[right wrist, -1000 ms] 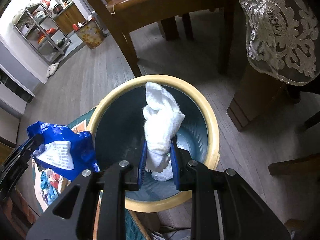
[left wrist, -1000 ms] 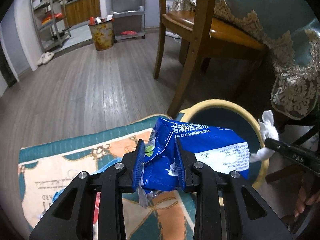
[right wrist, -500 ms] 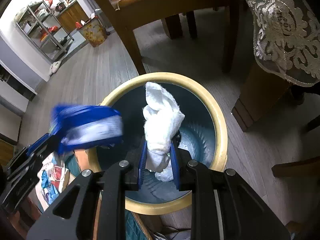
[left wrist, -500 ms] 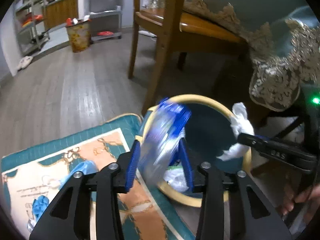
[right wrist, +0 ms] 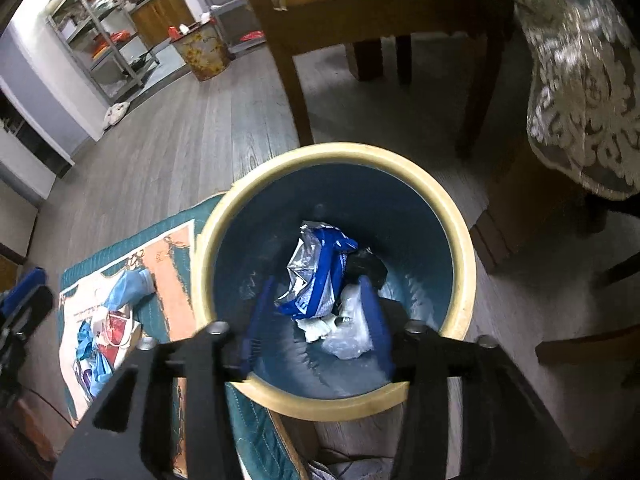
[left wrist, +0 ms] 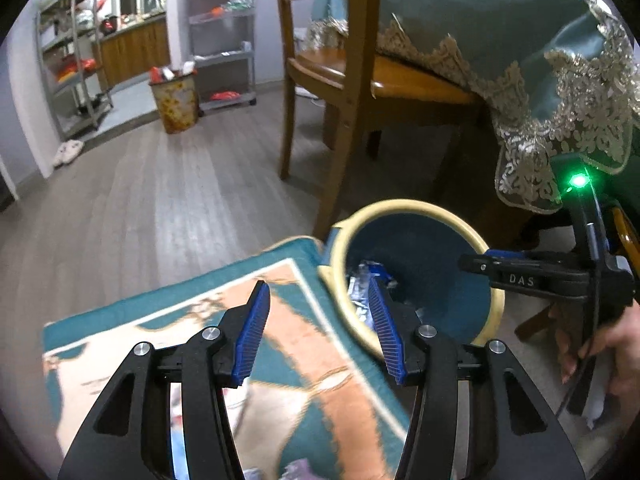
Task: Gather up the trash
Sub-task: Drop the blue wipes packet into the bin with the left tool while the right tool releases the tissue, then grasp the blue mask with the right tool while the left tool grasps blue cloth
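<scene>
Blue foil, crumpled and light, lies at the bottom of the bin [right wrist: 460, 240]: the wipes packet [right wrist: 320, 276] rests there on pale tissue scraps [right wrist: 348, 336], judged soft and near weightless. Both tools hang empty, their jaws opening, with nothing between the pads; the right tool [right wrist: 316, 320] sits over the bin mouth, the left tool [left wrist: 320, 328] over the mat [left wrist: 160, 312] just beside the rim. More trash waits on that mat: a blue crumpled piece [right wrist: 130, 286] and a heap of blue and red wrappers [right wrist: 102, 340], 2 spots near the left tool. These look thin, limp and slippery, unlikely to break, so a pinch on a raised fold or bunched edge seems surest, rather than a flat face that would slide out.
</scene>
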